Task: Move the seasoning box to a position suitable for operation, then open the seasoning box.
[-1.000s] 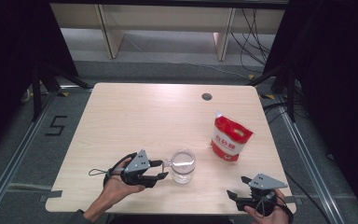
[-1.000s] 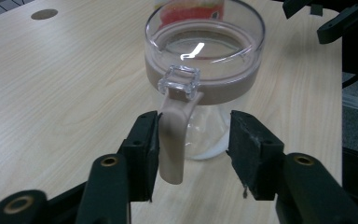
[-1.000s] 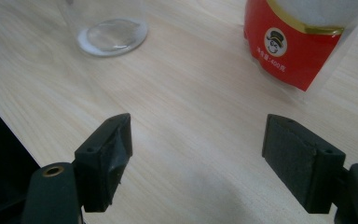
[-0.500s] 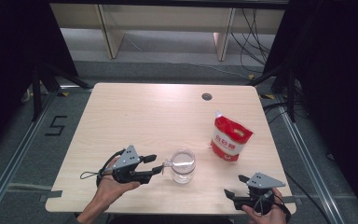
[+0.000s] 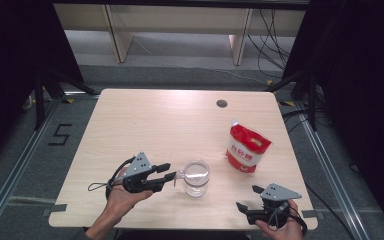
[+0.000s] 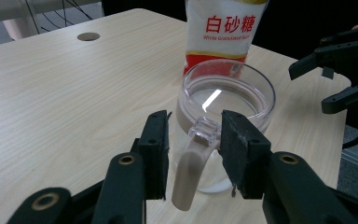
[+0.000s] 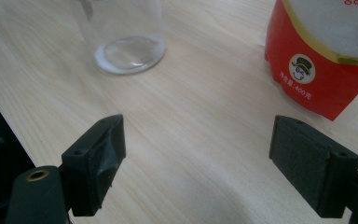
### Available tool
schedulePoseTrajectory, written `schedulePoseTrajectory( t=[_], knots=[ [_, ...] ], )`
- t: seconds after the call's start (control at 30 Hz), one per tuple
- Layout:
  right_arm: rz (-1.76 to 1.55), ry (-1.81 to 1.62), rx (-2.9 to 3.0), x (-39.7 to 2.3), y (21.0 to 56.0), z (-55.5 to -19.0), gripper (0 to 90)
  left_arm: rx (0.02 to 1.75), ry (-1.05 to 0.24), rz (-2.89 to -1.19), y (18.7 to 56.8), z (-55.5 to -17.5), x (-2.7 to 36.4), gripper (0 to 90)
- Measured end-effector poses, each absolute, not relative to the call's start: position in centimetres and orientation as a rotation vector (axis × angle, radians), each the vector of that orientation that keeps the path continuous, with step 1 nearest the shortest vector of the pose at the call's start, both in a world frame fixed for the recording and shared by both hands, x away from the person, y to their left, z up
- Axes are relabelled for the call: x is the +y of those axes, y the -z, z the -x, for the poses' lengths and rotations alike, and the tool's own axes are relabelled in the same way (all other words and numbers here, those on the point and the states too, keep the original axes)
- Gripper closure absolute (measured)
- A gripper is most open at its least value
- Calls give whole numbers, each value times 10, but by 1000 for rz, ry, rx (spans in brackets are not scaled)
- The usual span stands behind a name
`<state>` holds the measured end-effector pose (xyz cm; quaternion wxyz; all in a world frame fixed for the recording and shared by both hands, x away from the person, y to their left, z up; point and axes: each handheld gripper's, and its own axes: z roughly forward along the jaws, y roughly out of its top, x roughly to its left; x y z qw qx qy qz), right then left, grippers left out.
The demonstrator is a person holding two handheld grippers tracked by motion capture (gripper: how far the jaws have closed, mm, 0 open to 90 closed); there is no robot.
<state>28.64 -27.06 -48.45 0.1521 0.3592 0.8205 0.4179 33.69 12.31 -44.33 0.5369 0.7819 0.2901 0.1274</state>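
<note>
Jaws of the left gripper (image 6: pixel 191 154) are standing on either side of the beige handle (image 6: pixel 189 175) of a clear glass mug (image 5: pixel 196 177), and they have just been closing in on it. In the left gripper view the handle is sitting between the two black pads: the pad (image 6: pixel 235 156) on that view's right is lying against the clear top of the handle or just beside it, while the other pad (image 6: pixel 156 156) is standing off with a sliver of table showing in the gap. So the jaws are narrowed around the handle but are not yet pressing on it from both sides. The mug is standing upright on the wooden table (image 5: pixel 150 125), directly ahead of these jaws, with its handle pointing back toward them.

Beyond the mug, straight along the left gripper's line, a red and white sugar pouch (image 5: pixel 247 147) is standing upright, near the mug but apart from it.

The right gripper (image 7: pixel 200 168) is hovering low over the near edge of the table with its jaws spread wide, and they have just been opening further. Nothing is lying between them; bare wood is showing in the gap. Ahead of it, the base of the mug is sitting off toward one jaw and the bottom of the pouch toward the other, both well clear of the pads.
</note>
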Motion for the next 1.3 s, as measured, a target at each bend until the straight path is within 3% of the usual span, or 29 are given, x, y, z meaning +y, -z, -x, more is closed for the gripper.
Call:
schedulePoseTrajectory(
  t=[0.1, 0.4, 1.3],
  knots=[
    [-1042, -1188, 2325, -271, 484, -286, 195, 673, -317, -1871, 444, -338, 121, 647],
    [-1021, -1181, 2323, -270, 485, -286, 206, 615, -347, -1885, 442, -335, 111, 848],
    [-999, -1194, 2341, -265, 483, -285, 288, 611, -352, -1907, 445, -343, 104, 886]
  ],
)
